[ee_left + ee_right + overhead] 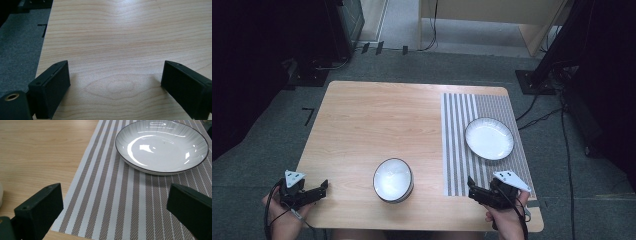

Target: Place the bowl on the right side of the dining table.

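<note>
Glazed white ceramic with a thin dark rim makes up both pieces on the desk: a bowl (393,180) near the middle of the front edge, sitting on bare wood, and a shallow plate (489,138) on the striped mat (459,165) that covers the right end of the desk. Either piece looks stiff, fairly heavy for its size, slick under the jaws, and likely to chip or break if dropped or knocked against the other.

At the front left corner the left hand-held gripper (314,192) has its jaws spread wide over empty wood, with nothing between them. Over the front edge of the mat the right hand-held gripper (476,192) is also wide open and empty, and its own view looks along the stripes to the plate (162,146) just ahead.

My guess is that the rim is the only sensible hold: one jaw inside, one outside, pinching the wall squarely. The plate's low sloping edge offers less bite than the bowl's taller side, so a firm, level grip matters there.
</note>
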`<state>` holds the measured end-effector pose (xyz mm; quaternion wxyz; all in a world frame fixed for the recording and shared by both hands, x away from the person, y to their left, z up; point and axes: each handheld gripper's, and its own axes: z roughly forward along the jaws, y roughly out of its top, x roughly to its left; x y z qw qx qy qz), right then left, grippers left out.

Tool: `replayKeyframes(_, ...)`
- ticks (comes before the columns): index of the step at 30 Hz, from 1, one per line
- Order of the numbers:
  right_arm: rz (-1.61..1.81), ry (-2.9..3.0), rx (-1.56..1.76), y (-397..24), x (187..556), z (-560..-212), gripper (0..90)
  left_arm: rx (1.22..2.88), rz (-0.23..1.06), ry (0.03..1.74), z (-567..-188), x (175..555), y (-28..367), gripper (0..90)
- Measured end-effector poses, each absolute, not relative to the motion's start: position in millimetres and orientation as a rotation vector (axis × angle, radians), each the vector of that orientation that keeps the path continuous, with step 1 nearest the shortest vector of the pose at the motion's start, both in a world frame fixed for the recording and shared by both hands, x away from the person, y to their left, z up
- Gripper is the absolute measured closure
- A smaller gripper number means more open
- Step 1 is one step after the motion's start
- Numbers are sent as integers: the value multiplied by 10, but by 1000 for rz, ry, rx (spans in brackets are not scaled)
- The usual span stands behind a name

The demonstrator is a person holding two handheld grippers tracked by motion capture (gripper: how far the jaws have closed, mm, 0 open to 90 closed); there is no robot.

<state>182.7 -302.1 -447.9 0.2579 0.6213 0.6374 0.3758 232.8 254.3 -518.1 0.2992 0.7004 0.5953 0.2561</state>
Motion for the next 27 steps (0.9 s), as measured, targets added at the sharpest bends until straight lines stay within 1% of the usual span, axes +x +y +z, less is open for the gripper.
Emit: replayKeyframes(27,1082,1781,1661,-2590,1927,-4317,4,1864,677,1575,-5181,2327,2541,81)
